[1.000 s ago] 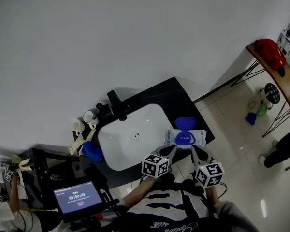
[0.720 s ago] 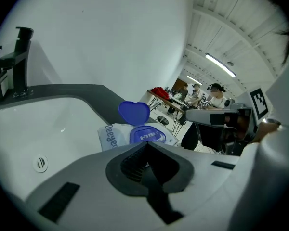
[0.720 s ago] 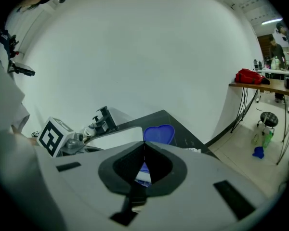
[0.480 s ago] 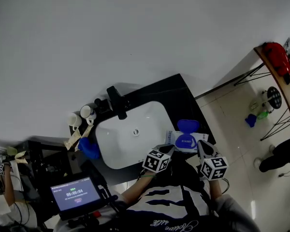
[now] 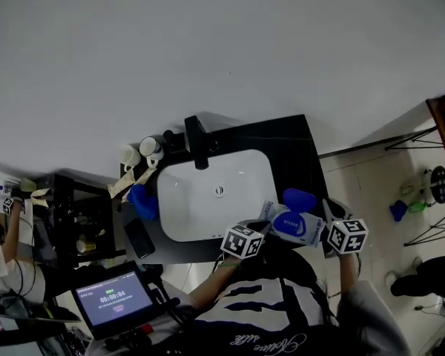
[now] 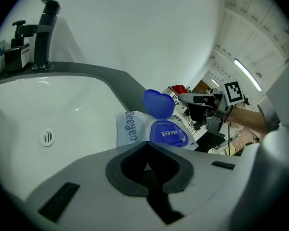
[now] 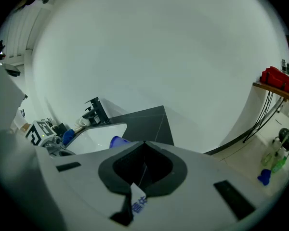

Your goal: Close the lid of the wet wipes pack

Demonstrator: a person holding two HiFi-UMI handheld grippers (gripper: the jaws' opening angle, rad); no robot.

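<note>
Grips the white plastic wet wipes pack [image 5: 293, 225] by an edge in the right hand-held gripper [image 7: 143, 165] above the black table [image 5: 289, 143], left hand-held gripper [image 6: 147, 167] pressed together empty, rounded blue lid [image 6: 159, 103] not yet closed.

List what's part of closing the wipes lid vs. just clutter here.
Job: wet wipes pack; its open blue lid; right gripper, shut on the pack's edge; left gripper, shut and empty.
Lying about: black faucet; white cups; blue object beside the sink; timer screen.
</note>
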